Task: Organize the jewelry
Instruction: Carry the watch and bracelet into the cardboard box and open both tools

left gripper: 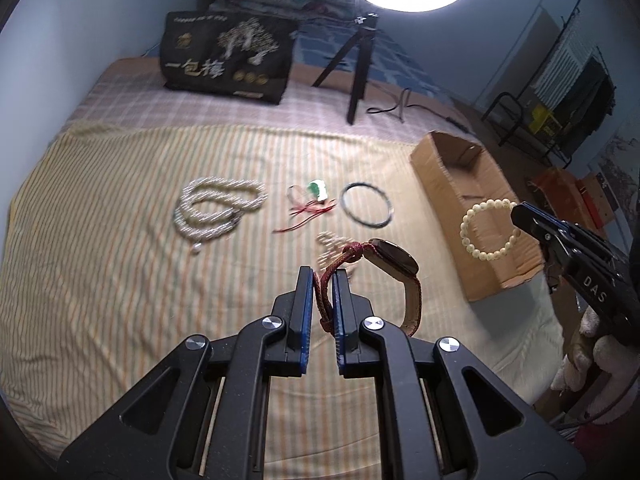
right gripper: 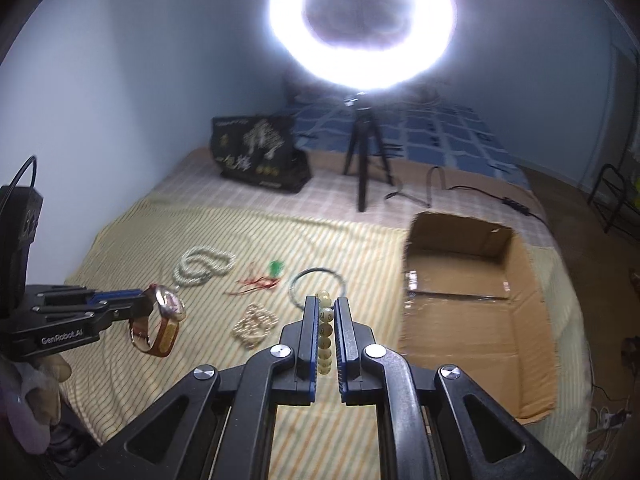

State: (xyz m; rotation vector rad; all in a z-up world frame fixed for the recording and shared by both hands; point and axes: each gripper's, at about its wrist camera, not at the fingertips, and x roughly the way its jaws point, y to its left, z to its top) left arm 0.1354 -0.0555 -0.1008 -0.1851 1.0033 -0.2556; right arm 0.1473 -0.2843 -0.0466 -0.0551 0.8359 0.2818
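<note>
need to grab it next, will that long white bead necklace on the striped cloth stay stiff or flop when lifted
The white bead necklace lies in loose overlapping coils, so it will probably flop and uncoil. A pendant trails off one end and may swing. With so many beads it is likely heavier than the thin bangle.

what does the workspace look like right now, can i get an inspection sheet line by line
surface: bed with a striped yellow sheet, checked cover behind it.
job's things: wristwatch and cream bead bracelet held in the air; open cardboard box at the right, looks empty; pearl necklace, red cord with green pendant, thin bangle and small bead bracelet lie on the sheet.
clutter: black printed bag.
grippers: left gripper shut on the watch strap; right gripper shut on the bead bracelet.
cables: black cable beside the tripod.
surroundings: ring light on a tripod, blue wall, folded quilt, metal rack at the right.
</note>
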